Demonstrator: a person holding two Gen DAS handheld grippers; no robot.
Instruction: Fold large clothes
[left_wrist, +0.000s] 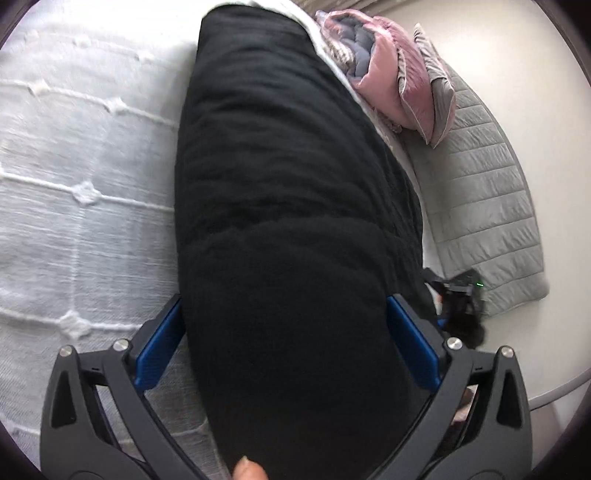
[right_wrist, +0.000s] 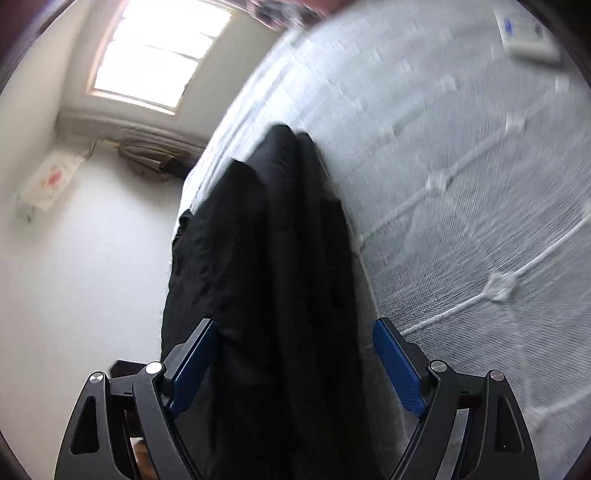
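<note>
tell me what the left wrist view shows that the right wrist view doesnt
Only the left wrist view: a pink pillow, a grey quilted blanket and the other gripper's body at the garment's far edge. Only the right wrist view: a window and a white box on the bed. Both: the black garment running between wide-open blue pads on the white bedspread.

Garment (left_wrist: 288, 206) on bed (left_wrist: 85, 192), between tools

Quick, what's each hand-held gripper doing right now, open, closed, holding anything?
Left hand-held gripper: open, black garment between its jaws.
Right hand-held gripper: open, same garment between its jaws, not pinched.
</note>
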